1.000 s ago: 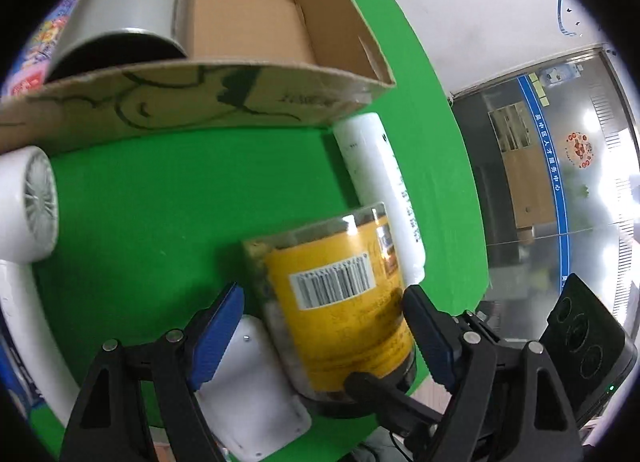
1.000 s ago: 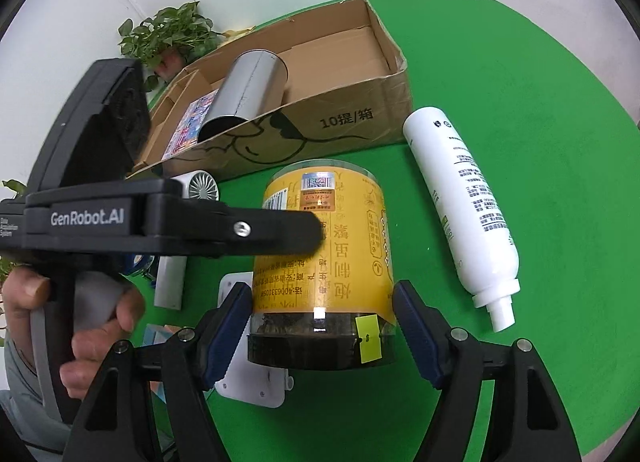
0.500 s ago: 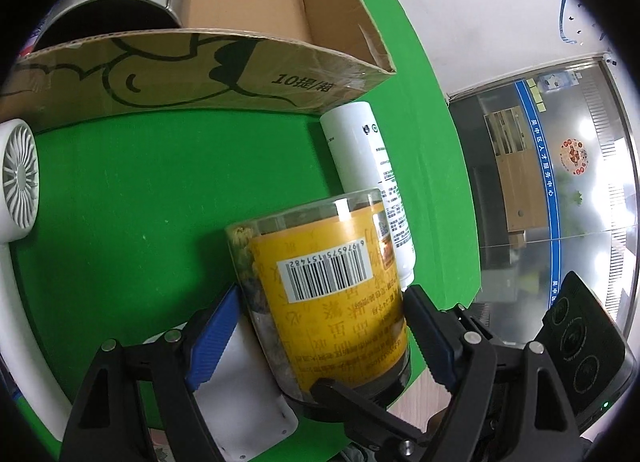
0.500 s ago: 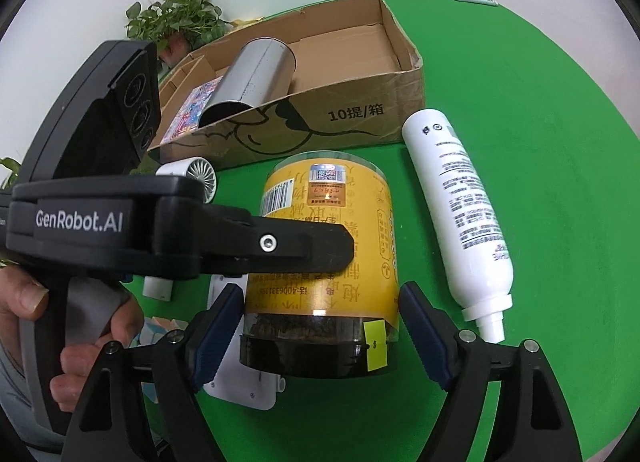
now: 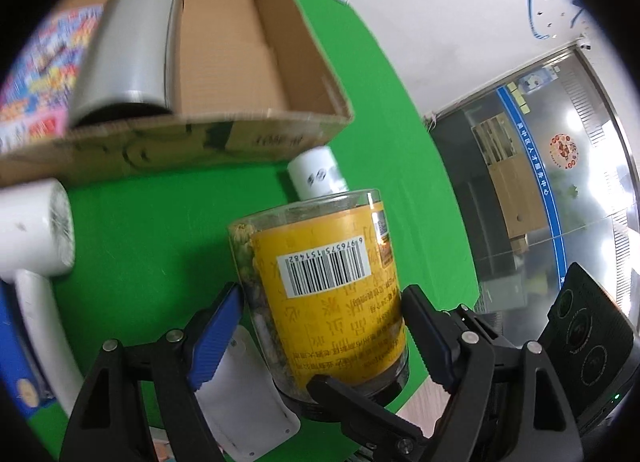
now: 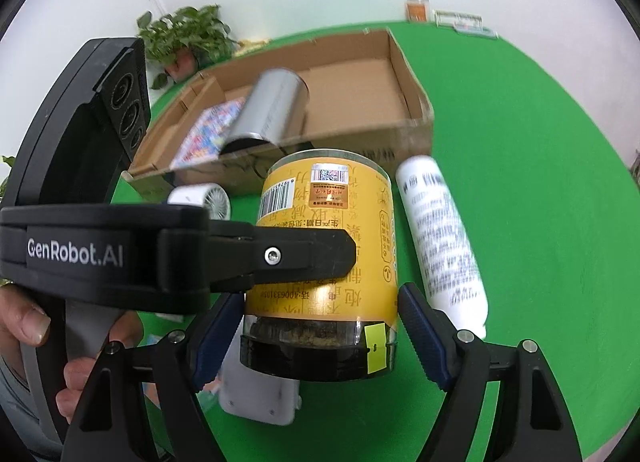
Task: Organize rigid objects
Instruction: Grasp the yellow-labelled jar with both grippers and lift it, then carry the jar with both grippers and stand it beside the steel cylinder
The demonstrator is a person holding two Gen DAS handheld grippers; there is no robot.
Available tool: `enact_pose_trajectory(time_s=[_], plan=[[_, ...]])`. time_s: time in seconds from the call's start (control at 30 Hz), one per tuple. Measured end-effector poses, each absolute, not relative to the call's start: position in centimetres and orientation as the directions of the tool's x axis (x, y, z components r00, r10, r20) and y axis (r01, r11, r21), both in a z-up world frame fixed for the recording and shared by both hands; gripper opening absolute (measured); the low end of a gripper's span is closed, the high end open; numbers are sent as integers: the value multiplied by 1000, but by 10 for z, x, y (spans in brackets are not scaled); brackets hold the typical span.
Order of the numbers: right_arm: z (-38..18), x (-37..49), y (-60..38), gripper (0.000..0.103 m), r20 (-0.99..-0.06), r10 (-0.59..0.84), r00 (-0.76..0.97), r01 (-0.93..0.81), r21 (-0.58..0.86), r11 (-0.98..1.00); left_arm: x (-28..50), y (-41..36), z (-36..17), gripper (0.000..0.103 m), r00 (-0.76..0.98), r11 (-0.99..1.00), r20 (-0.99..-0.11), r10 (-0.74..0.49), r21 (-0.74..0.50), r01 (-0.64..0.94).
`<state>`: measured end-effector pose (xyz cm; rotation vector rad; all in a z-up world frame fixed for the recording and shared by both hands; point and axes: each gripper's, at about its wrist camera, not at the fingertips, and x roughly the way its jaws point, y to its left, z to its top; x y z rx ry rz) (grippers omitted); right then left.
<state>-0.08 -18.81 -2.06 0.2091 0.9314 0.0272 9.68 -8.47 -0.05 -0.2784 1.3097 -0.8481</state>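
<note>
I had the yellow-labelled jar (image 5: 324,294) clamped between both grippers, lid end toward me. The left gripper (image 5: 320,326) pressed its blue pad on one side and its black pad on the other; the right gripper (image 6: 320,338) squeezed the jar just above its black lid (image 6: 312,360). Both sets of jaws stood wide, filled by the jar's girth.

From the right wrist view, the left gripper's body crossed the jar at 9 o'clock and hid part of its label, along with most of the small white fan (image 6: 208,200). The white bottle (image 6: 440,238) lay just beside the jar at 2 o'clock, its cap end cut off behind my right finger; in the left view only its base (image 5: 318,178) peeked over the jar. A white flat device (image 6: 260,394) lay under the jar, mostly covered.

The cardboard box (image 5: 304,58) sat at 12 o'clock, blurred, its near wall close ahead. A steel cylinder (image 5: 132,50) and a colourful pack (image 6: 212,132) filled its left part; the right half showed bare cardboard. Green cloth (image 6: 540,222) lay open at 3 o'clock.
</note>
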Motion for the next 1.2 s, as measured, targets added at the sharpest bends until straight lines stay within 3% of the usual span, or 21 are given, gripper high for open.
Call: enact_pose_trajectory(time_s=[0.33,0.6,0.63,0.67,0.7,0.73,0.8,0.87,0.93,1.07,1.13,1.2], plan=[[45,13,-160,76,-661,104,743,-5,150,989,105,-65,80,80,207,698,-715,-668,-507,506],[106,56,-150,69,-621,73,781,-52,52,997,140,-67,134,80,297,731,-712,-637,-434,526],[118,65,-148,51,-609,69,790,-65,30,997,151,-71,140,71,320,755,-730,-605,-397,522],[128,71,-145,45,-597,62,800,-70,9,997,160,-70,144,60,305,747,-728,-614,-410,524],[138,85,-145,45,-615,54,787,-64,6,998,168,-72,146,23,248,701,-705,-664,-472,534],[141,100,-146,44,-644,74,761,-76,26,997,178,-75,147,21,229,711,-722,-653,-480,514],[144,126,-152,44,-655,132,744,-109,76,991,194,-75,146,22,243,727,-733,-635,-463,507],[137,141,-159,44,-678,154,718,-101,118,988,211,-70,124,23,175,700,-718,-674,-544,464],[120,146,-165,36,-696,187,694,-103,161,982,218,-63,109,22,156,695,-717,-680,-561,450],[104,142,-212,40,-697,193,691,-20,249,968,226,-50,92,28,132,722,-754,-644,-541,432],[105,127,-248,60,-669,171,723,49,297,954,227,-49,90,60,144,724,-758,-636,-522,451],[106,119,-277,66,-665,133,735,111,311,944,230,-48,88,72,183,742,-758,-626,-505,442]])
